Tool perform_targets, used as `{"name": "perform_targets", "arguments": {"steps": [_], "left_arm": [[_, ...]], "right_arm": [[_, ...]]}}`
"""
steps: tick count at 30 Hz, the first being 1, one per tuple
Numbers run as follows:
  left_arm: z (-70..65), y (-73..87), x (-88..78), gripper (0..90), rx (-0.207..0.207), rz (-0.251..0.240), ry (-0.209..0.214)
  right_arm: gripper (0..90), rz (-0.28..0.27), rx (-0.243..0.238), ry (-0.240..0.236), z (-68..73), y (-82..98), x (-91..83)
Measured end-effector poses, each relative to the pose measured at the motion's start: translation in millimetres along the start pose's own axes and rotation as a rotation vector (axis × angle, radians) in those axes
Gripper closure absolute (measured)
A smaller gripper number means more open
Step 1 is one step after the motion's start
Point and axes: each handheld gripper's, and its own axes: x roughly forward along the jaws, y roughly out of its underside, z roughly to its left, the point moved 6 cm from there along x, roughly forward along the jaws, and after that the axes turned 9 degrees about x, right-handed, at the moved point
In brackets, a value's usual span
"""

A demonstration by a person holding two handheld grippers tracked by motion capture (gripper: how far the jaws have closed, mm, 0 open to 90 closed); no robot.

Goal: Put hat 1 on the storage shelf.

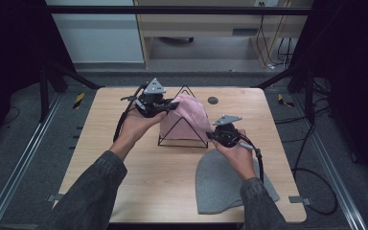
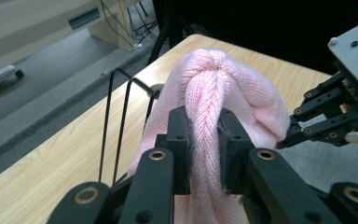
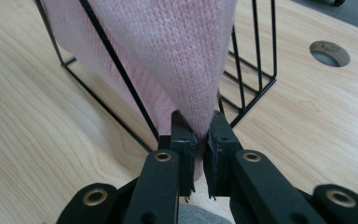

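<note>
Pink knitted beanie (image 1: 188,117) drapes over a black wire triangular stand (image 1: 182,140) mid-table, pinched by left gripper (image 1: 170,106) at its top and right gripper (image 1: 212,136) at its near-right hem; uneven pulling could topple the stand.

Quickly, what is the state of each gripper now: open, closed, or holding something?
Left gripper: closed on a fold of the pink knit hat.
Right gripper: closed on the pink knit hat's lower edge.
</note>
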Motion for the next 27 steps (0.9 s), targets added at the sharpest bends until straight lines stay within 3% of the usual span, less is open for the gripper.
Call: {"name": "perform_targets", "arguments": {"steps": [10,19,20,27], "left_arm": [[-8.4,3.9,5.3,77.7,0.013,0.006,0.008],[-11.1,8.1,6.5,77.9,0.013,0.024,0.018],[-12.2,10.9,8.2,77.9,0.016,0.041,0.022],[-15.6,17.4,11.1,77.6,0.012,0.048,0.026]], "right_arm": [[81.2,0.033,0.016,-0.01,-4.0,10.1,10.7],[57.9,0.029,0.022,0.011,-4.1,15.4,0.8],[50.8,0.021,0.028,0.028,-6.8,19.6,-6.1],[44.0,0.022,0.035,0.063,-15.2,27.8,-20.2]]}}
